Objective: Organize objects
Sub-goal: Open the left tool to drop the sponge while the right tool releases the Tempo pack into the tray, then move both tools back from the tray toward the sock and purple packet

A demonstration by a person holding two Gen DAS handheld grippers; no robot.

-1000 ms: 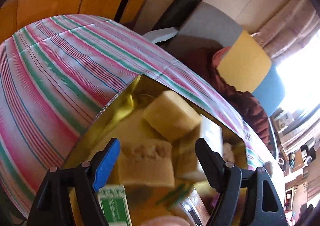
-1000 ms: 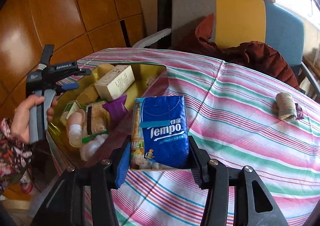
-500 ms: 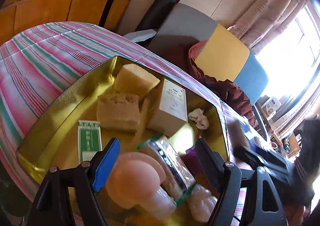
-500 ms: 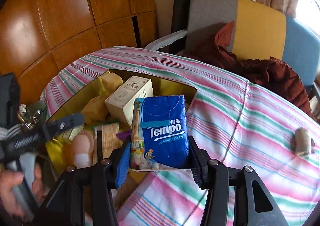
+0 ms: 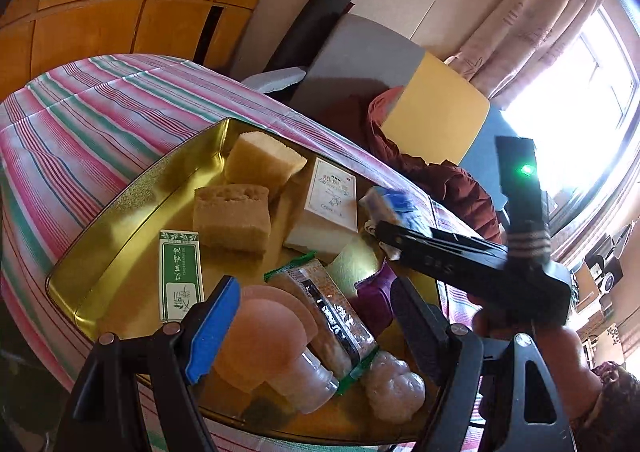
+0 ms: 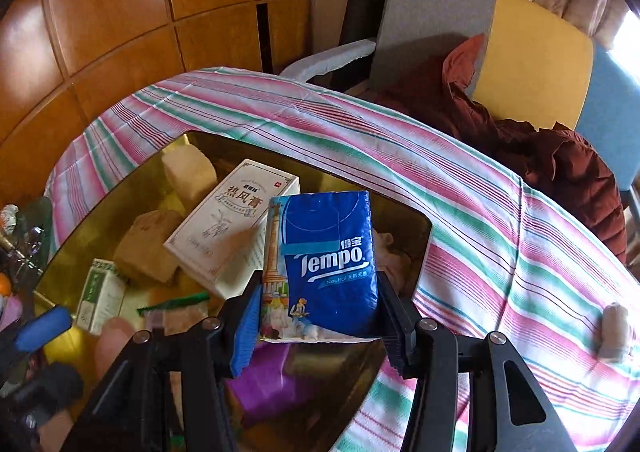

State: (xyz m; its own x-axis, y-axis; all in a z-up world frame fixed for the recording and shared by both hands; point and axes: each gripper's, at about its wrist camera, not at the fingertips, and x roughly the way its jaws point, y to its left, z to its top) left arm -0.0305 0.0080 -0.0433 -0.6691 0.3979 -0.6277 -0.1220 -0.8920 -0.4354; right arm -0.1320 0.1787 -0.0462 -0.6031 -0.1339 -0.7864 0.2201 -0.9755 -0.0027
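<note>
A gold tin tray (image 5: pixel 120 244) on the striped tablecloth holds two sponge-like blocks (image 5: pixel 232 217), a white box (image 5: pixel 330 207), a green-and-white packet (image 5: pixel 180 280), a snack bar (image 5: pixel 332 316), a pink-capped bottle (image 5: pixel 264 344) and a purple item (image 5: pixel 372 300). My left gripper (image 5: pixel 316 324) is open above the tray's near end, around nothing. My right gripper (image 6: pixel 316 320) is shut on a blue Tempo tissue pack (image 6: pixel 328 264) and holds it over the tray (image 6: pixel 100 211), near the white box (image 6: pixel 228 228). The right gripper also shows in the left wrist view (image 5: pixel 400 223), blurred.
A rolled beige cloth (image 6: pixel 614 332) lies on the striped tablecloth (image 6: pixel 480 236) at the right. A grey, yellow and blue chair (image 6: pixel 532 55) with a dark red jacket (image 6: pixel 560 155) stands behind the table. Wooden panels (image 6: pixel 120 11) line the left wall.
My right gripper has carried the tissue pack left, from over the cloth to over the tray. My left gripper has drawn back towards the tray's near end and stays open.
</note>
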